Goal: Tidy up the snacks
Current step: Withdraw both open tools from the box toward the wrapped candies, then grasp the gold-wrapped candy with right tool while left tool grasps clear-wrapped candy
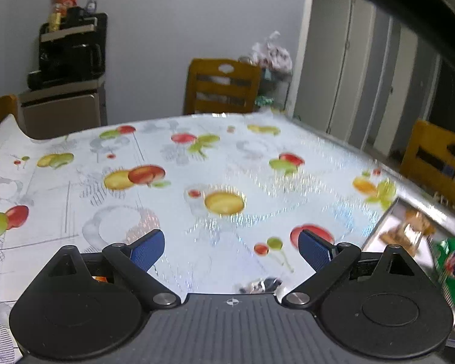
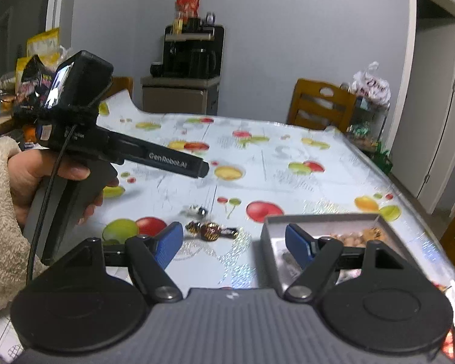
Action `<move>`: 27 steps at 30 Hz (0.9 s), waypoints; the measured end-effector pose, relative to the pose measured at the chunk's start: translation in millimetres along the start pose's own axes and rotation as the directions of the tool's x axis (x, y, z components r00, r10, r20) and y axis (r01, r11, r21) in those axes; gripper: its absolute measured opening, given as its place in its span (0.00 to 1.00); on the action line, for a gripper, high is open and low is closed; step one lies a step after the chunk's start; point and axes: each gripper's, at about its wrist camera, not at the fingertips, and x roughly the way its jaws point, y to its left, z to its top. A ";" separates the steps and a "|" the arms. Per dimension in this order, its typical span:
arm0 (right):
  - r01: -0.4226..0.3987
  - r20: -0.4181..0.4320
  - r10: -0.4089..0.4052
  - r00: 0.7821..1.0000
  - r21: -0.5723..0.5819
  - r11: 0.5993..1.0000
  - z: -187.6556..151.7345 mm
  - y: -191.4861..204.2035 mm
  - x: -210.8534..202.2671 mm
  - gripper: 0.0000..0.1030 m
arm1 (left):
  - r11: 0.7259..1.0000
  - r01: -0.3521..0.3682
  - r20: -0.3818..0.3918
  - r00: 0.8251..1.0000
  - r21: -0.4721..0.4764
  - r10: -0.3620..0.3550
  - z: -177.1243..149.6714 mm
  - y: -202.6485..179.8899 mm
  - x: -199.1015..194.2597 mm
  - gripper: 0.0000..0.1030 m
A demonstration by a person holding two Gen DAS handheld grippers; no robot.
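Observation:
My left gripper [image 1: 231,251] is open above the fruit-print tablecloth [image 1: 197,157], with nothing between its blue pads [image 1: 147,250]. A small shiny wrapped candy [image 1: 259,285] lies just under its near edge. In the right wrist view a hand [image 2: 30,176] in a fluffy cream sleeve holds that left gripper [image 2: 201,166] at the left. My right gripper [image 2: 234,246] is open and empty. Ahead of it lie dark brown-and-gold wrapped candies [image 2: 210,231] and a silver-dark one [image 2: 197,210]. Its right finger [image 2: 300,245] hangs over the near corner of a grey box [image 2: 318,219] that holds snacks [image 2: 361,235].
The box [image 1: 379,227] and a green packet [image 1: 449,257] show at the right edge of the left wrist view. Wooden chairs [image 2: 321,104] [image 1: 436,163] stand at the table's far and right sides. A coffee machine [image 2: 192,51] sits on a cabinet behind. Snack bags [image 2: 42,42] are piled at the left.

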 end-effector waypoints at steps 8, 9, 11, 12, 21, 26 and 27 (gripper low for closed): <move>-0.025 -0.054 0.025 0.998 -0.011 1.000 0.7 14.6 61.0 0.73 | 1.000 0.014 -0.064 0.998 0.016 -0.013 -9.3 9.5 21.6 0.92; -0.025 -0.061 0.024 0.998 -0.016 1.000 0.5 17.3 70.0 0.73 | 1.000 0.018 -0.072 0.997 0.013 -0.017 -10.0 11.0 23.2 0.92; -0.024 -0.079 0.023 0.997 -0.022 0.999 0.4 21.7 86.1 0.73 | 1.000 0.021 -0.073 0.997 0.013 -0.020 -10.1 12.7 24.0 0.92; -0.025 -0.086 0.023 0.996 -0.024 0.999 1.4 23.6 93.8 0.73 | 1.000 0.019 -0.071 0.997 0.014 -0.018 -10.0 13.4 24.0 0.92; 0.000 -0.099 -0.008 0.995 -0.078 0.997 -0.1 33.2 139.4 0.71 | 1.000 0.022 -0.083 0.996 0.002 -0.022 -10.9 17.0 25.6 0.92; -0.001 -0.114 -0.007 0.993 -0.070 0.998 -2.0 30.8 149.2 0.46 | 1.000 0.023 -0.091 0.996 -0.001 -0.023 -12.3 17.1 27.4 0.92; 0.001 -0.114 -0.009 0.993 -0.072 0.997 -2.1 29.9 149.1 0.41 | 1.000 0.023 -0.090 0.996 -0.001 -0.023 -12.4 16.7 27.2 0.92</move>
